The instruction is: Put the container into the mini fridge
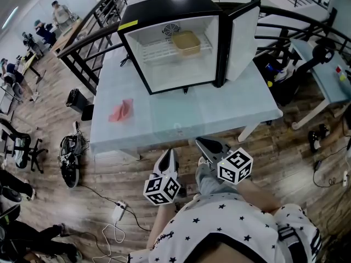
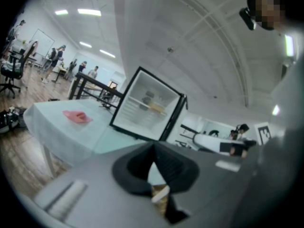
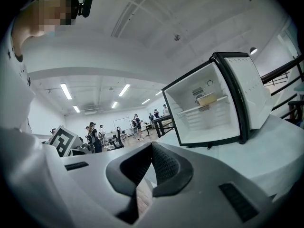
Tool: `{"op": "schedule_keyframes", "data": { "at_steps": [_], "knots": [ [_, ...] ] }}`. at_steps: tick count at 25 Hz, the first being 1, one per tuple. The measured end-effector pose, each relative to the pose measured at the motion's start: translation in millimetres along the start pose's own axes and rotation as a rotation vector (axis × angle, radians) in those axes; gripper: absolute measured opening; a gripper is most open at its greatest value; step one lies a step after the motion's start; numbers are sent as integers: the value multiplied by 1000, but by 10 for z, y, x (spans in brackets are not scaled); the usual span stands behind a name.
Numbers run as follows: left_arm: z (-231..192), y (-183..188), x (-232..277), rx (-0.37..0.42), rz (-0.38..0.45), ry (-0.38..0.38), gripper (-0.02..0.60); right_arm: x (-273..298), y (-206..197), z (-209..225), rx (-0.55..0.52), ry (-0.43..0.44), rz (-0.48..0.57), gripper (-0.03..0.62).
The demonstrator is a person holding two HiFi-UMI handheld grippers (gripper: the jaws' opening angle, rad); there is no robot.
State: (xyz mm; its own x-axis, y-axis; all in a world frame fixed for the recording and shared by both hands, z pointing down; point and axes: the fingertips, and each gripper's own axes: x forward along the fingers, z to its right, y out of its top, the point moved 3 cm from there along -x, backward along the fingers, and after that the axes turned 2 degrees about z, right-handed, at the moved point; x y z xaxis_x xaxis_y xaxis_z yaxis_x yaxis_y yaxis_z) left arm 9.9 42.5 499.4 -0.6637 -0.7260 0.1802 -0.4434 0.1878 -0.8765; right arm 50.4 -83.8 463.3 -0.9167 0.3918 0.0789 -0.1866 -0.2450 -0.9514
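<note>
Container (image 1: 186, 41): sits on the wire shelf (image 1: 156, 51) inside the fridge (image 1: 164, 4), upper centre of the frame.
Door (image 1: 244, 40): stands wide open at upper right.
Risk: probably a shove on the door that is too hard, rocking the fridge on the counter (image 1: 181, 119) and sliding the container along the shelf.
Left fingers (image 2: 176, 167): pressed together, empty, touching nothing, well short of the counter.
Right fingers (image 3: 167, 167): pressed together, empty, likewise clear.

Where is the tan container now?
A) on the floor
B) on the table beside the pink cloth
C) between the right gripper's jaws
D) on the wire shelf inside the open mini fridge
D: the container sits on the wire shelf inside the mini fridge, whose door stands open.
</note>
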Motion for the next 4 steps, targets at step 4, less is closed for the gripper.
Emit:
{"op": "schedule_keyframes", "data": {
  "at_steps": [4],
  "knots": [
    [5, -7, 19, 3, -2, -3, 6, 14, -5, 11, 3, 3, 0, 20]
  ]
}}
